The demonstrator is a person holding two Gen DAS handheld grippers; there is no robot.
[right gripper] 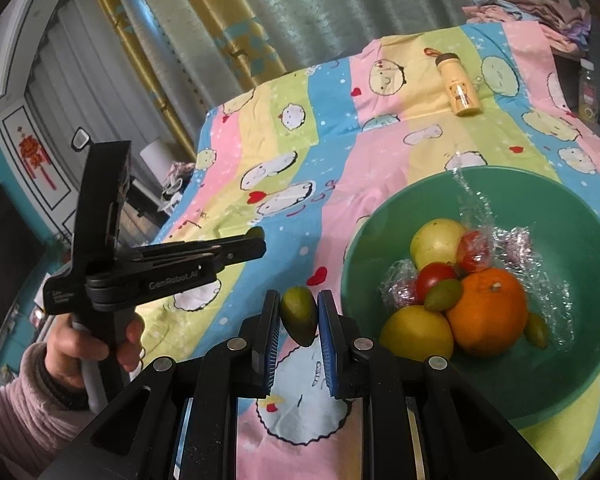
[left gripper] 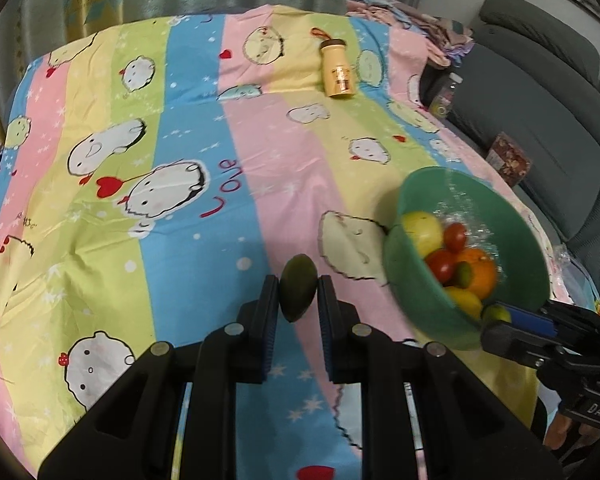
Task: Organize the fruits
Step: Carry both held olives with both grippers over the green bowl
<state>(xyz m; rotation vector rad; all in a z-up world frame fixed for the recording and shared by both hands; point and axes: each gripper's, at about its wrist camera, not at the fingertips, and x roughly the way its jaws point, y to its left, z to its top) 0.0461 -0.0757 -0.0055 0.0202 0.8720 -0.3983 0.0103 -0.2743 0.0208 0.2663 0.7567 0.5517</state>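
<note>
My left gripper (left gripper: 298, 292) is shut on a small dark green fruit (left gripper: 297, 294), held above the striped cartoon bedsheet (left gripper: 180, 128). My right gripper (right gripper: 299, 314) is shut on another small green fruit (right gripper: 299, 314), just left of the green bowl (right gripper: 572, 216). The bowl also shows in the left wrist view (left gripper: 420, 300) at the right. It holds an orange (right gripper: 486, 310), two yellow fruits (right gripper: 418, 332), red tomatoes (right gripper: 434, 280), small green fruits and crumpled plastic wrap. The left gripper (right gripper: 256, 240) shows side-on in the right wrist view. The right gripper (left gripper: 500, 314) shows at the bowl's near rim.
A yellow bottle (left gripper: 337, 68) lies on the sheet at the far side. A grey sofa (left gripper: 540, 92) stands to the right with a patterned box (left gripper: 508, 158) and a jar (left gripper: 446, 96) beside the bed. Folded clothes (right gripper: 532, 12) lie at the far right. Curtains hang behind.
</note>
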